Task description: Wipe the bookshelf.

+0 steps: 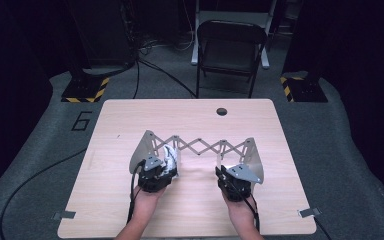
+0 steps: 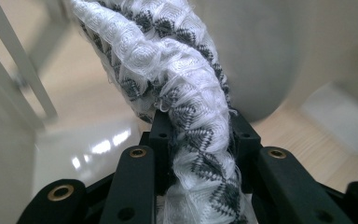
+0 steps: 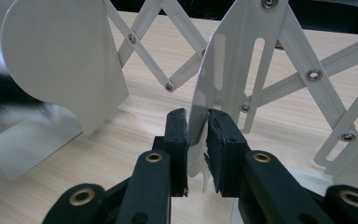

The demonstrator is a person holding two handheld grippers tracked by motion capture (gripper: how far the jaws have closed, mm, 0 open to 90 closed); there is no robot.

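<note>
On the wooden table (image 1: pixel 190 210) stands an expandable metal bookend rack (image 1: pixel 200 146), its scissor lattice stretched between two rounded end plates. The right gripper (image 3: pixel 197 135) is clamped on the edge of the right end plate (image 3: pixel 223 79), pads pressing the thin sheet from both sides. The left gripper (image 2: pixel 200 135) is closed on a white-and-grey patterned cloth (image 2: pixel 177 70), which rises from its jaws just beside the left end plate (image 1: pixel 142 147).
</note>
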